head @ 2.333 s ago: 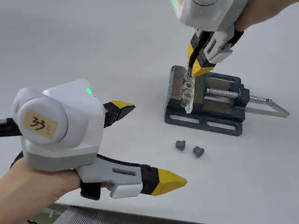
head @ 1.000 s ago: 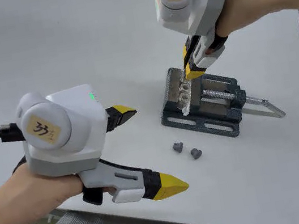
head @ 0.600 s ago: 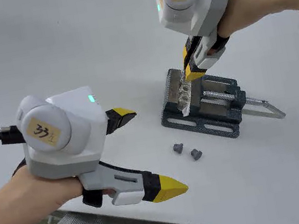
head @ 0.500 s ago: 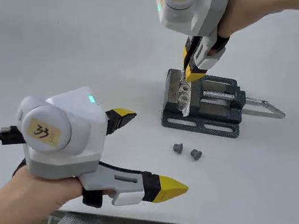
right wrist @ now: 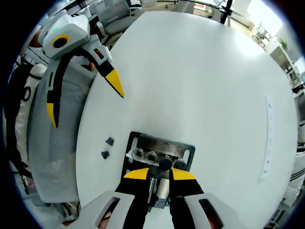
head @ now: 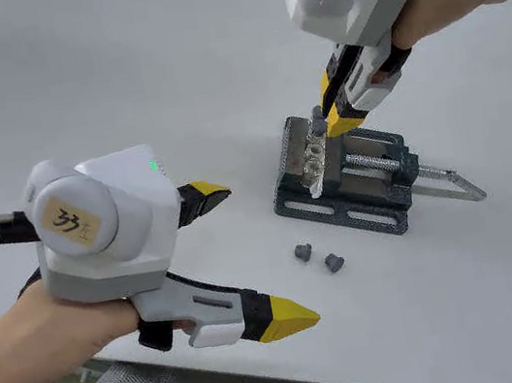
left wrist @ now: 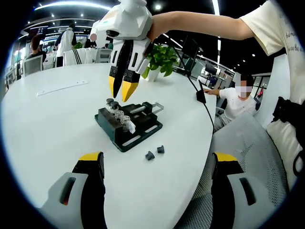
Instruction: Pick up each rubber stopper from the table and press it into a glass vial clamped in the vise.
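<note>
Overhead, right gripper (head: pixel 335 119) points down above the vise (head: pixel 376 189).

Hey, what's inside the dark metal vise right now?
A row of clear glass vials, two capped with dark rubber stoppers, two open. The vise hides their lower parts.

Right claw (head: pixel 334 115) grip unclear; vials (head: pixel 313 156) partly hidden behind it.

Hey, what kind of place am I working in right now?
Probably an open-plan office or lab: a large white round table, a potted plant and a mesh office chair.
</note>
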A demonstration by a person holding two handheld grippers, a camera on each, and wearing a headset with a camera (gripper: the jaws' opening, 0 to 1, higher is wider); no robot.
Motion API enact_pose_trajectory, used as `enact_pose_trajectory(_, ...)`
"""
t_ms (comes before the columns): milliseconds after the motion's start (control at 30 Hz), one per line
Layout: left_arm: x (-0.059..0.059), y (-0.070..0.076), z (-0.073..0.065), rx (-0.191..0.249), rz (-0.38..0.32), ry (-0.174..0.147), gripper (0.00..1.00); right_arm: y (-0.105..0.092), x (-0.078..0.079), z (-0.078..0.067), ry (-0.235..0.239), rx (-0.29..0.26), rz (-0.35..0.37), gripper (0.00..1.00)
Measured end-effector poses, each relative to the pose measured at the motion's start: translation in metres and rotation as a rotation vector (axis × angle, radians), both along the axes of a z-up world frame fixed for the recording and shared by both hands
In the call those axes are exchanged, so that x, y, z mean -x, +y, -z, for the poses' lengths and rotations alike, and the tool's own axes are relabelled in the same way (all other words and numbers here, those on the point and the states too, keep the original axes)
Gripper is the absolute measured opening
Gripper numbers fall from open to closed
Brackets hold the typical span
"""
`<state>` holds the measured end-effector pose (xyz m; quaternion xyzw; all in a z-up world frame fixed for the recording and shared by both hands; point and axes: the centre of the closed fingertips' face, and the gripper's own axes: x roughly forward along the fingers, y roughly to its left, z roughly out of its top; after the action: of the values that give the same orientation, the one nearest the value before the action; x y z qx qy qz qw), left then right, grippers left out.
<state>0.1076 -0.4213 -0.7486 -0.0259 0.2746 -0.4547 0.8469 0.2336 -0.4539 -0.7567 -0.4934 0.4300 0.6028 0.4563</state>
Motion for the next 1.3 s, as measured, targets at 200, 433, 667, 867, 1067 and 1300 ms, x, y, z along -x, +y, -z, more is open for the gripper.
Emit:
enact_pose_trajectory(200,0.0002,-0.0003,0.0009,0.001,0.001,0.002,0.93,0.0011,-0.0061,-0.0009,-0.003,-0.022,0.014,0.08)
enact_pose_trajectory(433,0.0008,0.0008,0.0026,0.000,-0.004,0.008,0.93,0.0046,-0.0060,0.0012,0.012,-0.034,0.022,0.05)
enact_pose_trajectory(667,0.0007,0.0024,0.0036,-0.002,-0.008,0.012,0.93,0.0058,-0.0067,0.0024,0.020,-0.038,0.019,0.03)
enact_pose_trajectory(867,0.0013,0.0017,0.0038,-0.002,-0.009,0.014,0.93,0.0069,-0.0096,0.0045,0.021,-0.039,0.020,0.02)
enact_pose_trajectory(1067,0.0028,0.0010,0.0051,-0.001,-0.009,0.020,0.92,0.0065,-0.0080,0.0059,0.023,-0.038,0.026,0.01)
enact_pose_trajectory(1300,0.0033,0.0007,0.0057,0.001,-0.009,0.024,0.92,0.0083,-0.0054,0.0063,0.025,-0.040,0.026,0.00)
